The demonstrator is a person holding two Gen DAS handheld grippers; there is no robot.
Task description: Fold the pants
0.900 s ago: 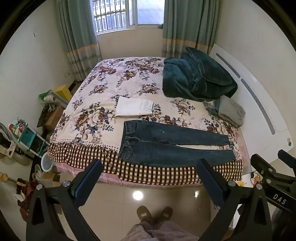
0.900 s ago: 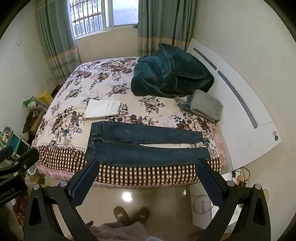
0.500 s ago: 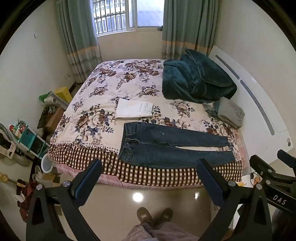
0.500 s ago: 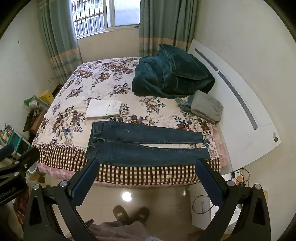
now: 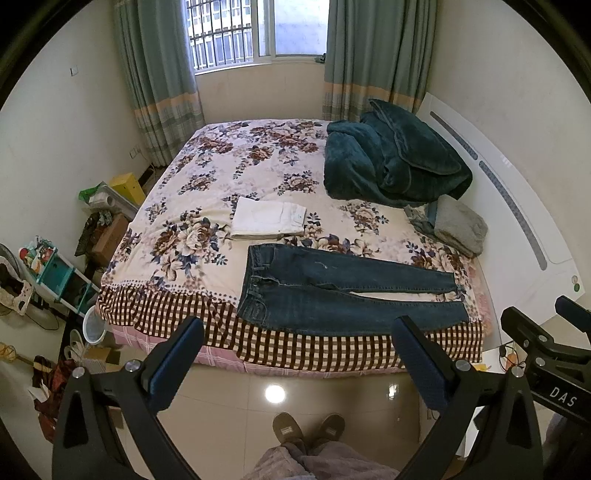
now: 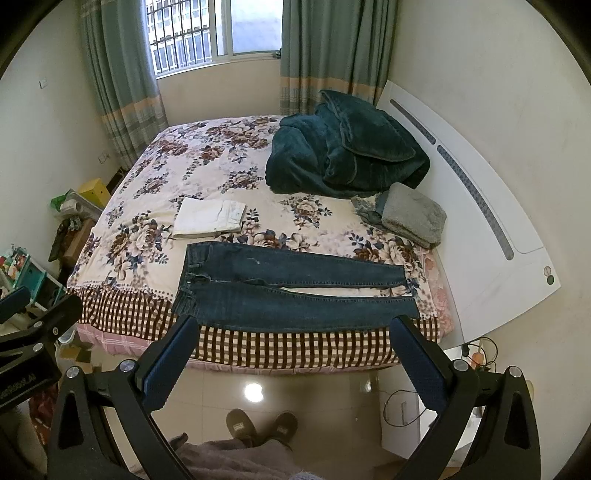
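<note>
On the bed (image 5: 207,192) ahead of both grippers: 1 pair of jeans (image 5: 332,291), 1 folded white garment (image 5: 267,221), 1 teal blanket (image 5: 391,162), 1 folded grey item (image 5: 460,225). Beyond it: 1 window (image 5: 255,33), 2 curtains (image 5: 159,74). Below the fingers: 2 slippers (image 5: 308,430).

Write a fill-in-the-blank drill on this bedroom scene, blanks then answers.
1. The jeans lie flat with the waistband toward the ____ of the picture.
2. The folded white garment lies just ____ the jeans on the bed.
3. The left gripper and right gripper hold ____.

Answers: left; beyond; nothing
</note>
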